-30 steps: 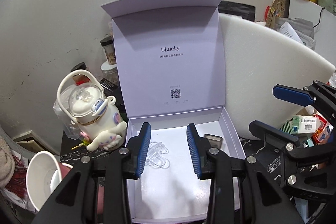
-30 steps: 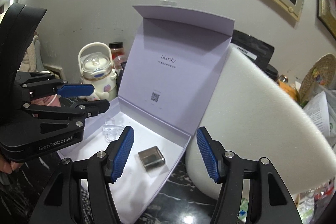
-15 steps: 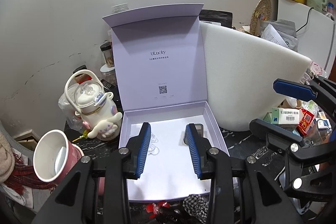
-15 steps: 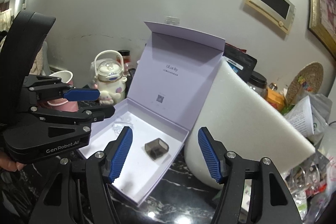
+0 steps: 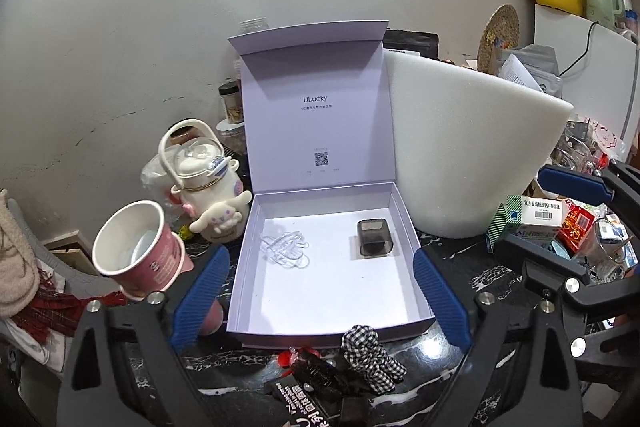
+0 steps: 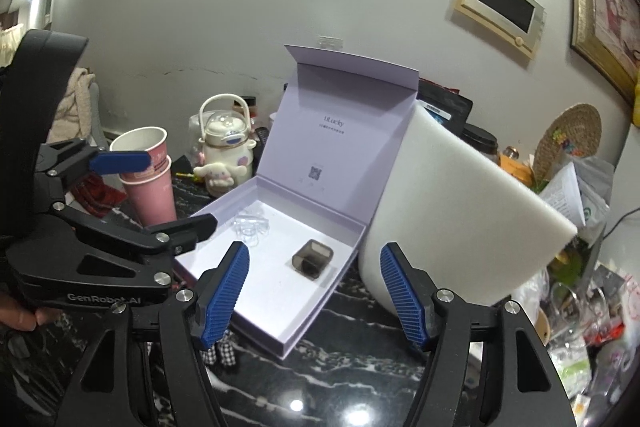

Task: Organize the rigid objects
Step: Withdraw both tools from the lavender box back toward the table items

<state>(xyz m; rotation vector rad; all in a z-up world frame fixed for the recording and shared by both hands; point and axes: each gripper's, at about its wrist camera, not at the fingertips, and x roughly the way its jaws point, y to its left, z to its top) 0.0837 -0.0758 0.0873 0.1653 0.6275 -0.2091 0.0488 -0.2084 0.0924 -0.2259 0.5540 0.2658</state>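
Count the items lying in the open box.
2: a clear plastic piece left of centre and a small dark case toward the right wall of the box. Nothing else shows inside.

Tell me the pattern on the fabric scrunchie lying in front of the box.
Black-and-white gingham check, clearest in the left wrist view.

Left gripper (image 5: 320, 303) and right gripper (image 6: 314, 297): black frames, silver screws, ribbed blue fingers (image 6: 224, 295); white "GenRobot.AI" lettering.
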